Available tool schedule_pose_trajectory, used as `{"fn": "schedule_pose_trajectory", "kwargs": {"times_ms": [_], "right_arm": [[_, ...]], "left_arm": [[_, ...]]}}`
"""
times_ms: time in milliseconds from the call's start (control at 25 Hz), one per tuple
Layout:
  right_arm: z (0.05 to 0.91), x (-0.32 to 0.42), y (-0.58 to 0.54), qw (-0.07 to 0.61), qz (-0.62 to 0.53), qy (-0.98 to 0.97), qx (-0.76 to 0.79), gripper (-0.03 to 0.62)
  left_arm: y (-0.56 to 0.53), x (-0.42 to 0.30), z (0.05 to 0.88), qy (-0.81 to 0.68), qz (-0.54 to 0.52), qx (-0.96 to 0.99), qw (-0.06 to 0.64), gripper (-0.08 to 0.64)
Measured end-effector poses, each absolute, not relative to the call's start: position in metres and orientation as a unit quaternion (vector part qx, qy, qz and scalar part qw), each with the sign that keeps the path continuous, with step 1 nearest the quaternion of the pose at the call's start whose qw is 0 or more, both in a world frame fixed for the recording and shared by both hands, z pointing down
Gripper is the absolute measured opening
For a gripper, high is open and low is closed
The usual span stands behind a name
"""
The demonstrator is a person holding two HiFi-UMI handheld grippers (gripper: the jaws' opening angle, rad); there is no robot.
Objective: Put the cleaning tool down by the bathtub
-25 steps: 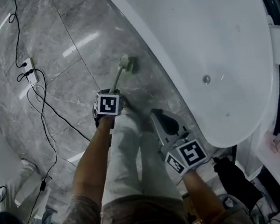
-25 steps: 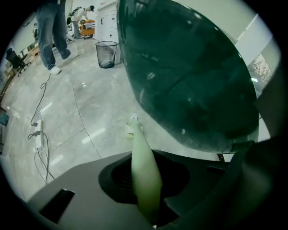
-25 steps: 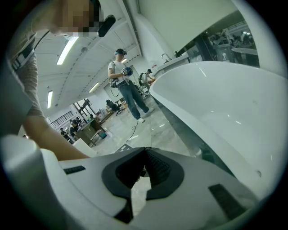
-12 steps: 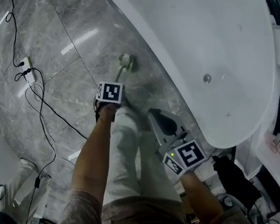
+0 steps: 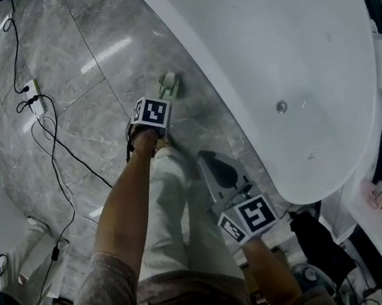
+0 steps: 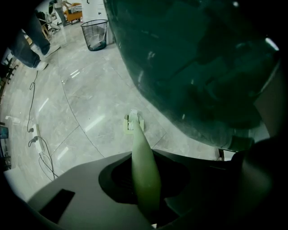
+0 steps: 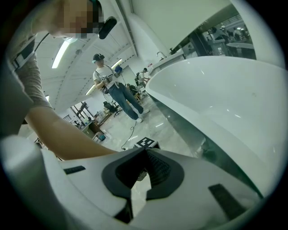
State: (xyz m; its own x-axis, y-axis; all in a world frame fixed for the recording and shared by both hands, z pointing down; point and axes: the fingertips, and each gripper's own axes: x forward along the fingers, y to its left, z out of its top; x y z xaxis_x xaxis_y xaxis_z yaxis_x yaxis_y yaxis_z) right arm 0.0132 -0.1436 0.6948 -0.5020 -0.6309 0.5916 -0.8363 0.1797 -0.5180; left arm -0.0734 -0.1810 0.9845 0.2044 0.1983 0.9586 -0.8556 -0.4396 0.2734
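Beside bathtub (image 5: 291,67), held brush (image 5: 169,85), power strip (image 5: 35,105) nearby

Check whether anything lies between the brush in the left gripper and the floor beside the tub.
Nothing visible does. The left gripper is shut on the cleaning tool by its handle, and its head points at bare marble floor right beside the bathtub. The cables and power strip lie well off to the side.

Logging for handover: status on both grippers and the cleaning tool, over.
Left gripper shut on cleaning tool handle. Right gripper shut, empty. Tool head low near floor beside bathtub, not released. Nothing in the way.
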Motion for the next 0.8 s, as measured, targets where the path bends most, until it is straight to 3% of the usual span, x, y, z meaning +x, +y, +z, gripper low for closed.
{"fn": "schedule_pose_trajectory", "kwargs": {"times_ms": [400,600,800], "right_arm": [[0.695,0.017,-0.143,0.122,0.424,-0.759,0.479,0.000],[0.693,0.015,-0.135,0.126,0.426,-0.762,0.472,0.000],[0.689,0.013,-0.127,0.130,0.426,-0.763,0.469,0.000]], "left_arm": [[-0.180,-0.069,0.986,-0.274,0.572,0.631,0.447,0.082],[-0.178,-0.066,0.979,-0.280,0.556,0.644,0.444,0.171],[-0.177,-0.069,0.972,-0.289,0.544,0.651,0.443,0.192]]}}
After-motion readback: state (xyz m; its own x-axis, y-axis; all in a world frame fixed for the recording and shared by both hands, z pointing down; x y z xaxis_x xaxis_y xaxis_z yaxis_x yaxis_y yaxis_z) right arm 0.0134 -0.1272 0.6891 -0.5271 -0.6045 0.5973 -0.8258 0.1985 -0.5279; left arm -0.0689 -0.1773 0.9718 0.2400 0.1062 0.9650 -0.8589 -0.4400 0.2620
